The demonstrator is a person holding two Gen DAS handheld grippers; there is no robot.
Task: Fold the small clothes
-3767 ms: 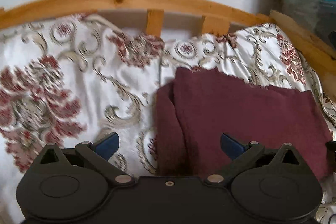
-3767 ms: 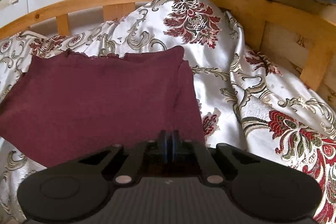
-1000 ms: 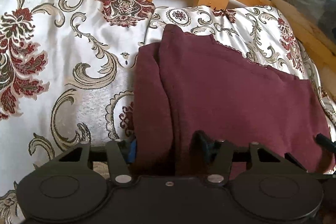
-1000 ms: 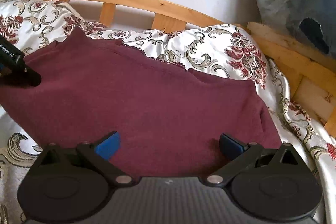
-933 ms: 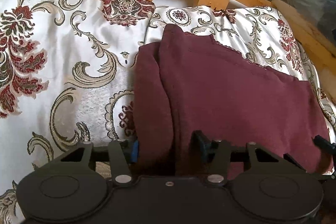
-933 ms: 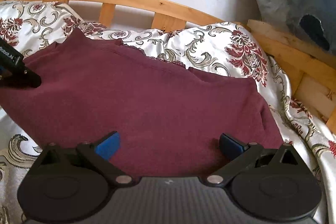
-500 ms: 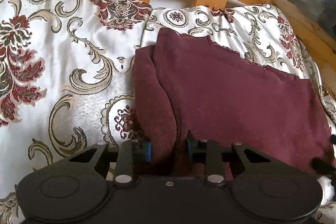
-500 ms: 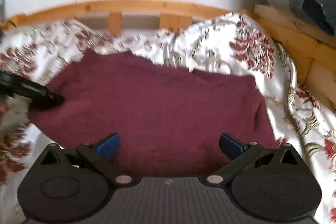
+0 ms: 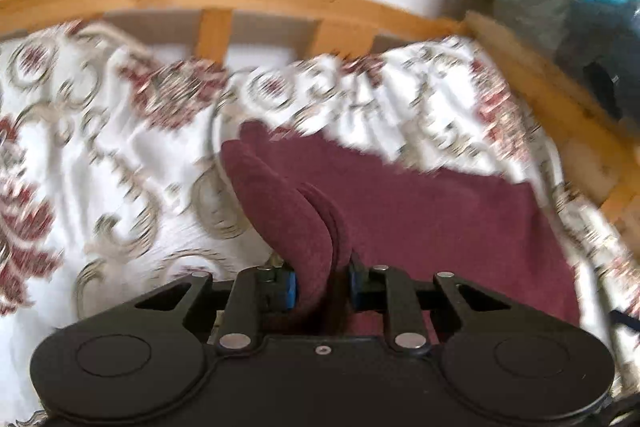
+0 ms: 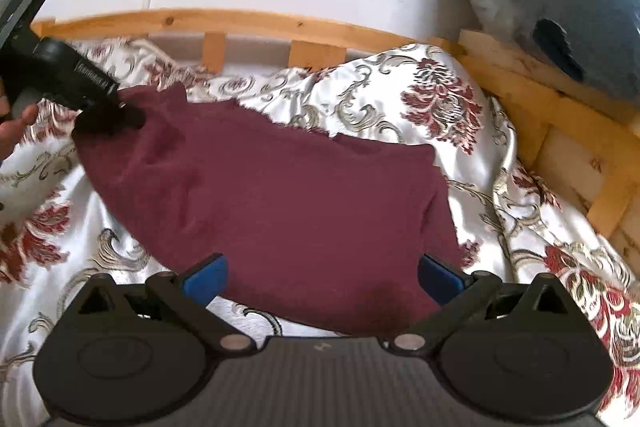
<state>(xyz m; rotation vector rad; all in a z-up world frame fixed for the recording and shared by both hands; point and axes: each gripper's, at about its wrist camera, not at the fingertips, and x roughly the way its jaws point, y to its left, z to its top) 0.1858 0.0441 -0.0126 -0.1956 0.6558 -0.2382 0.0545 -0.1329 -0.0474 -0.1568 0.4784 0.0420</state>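
Maroon garment [image 10: 288,195]: spread on the floral satin bedspread [image 10: 440,99], left edge bunched and raised.
Left gripper [image 9: 321,287]: jaws closing, pads pinching that bunched edge.
Right gripper [image 10: 322,275]: jaws wide apart, holding nothing, over the near hem.
Wooden bed rail [image 10: 248,21]: behind the bedspread.

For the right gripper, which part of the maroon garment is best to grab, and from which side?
Probably the near right corner of the maroon garment, approached from the near side. That edge lies flat on the bedspread, just ahead of the open right gripper. The left gripper is closing on the left edge.
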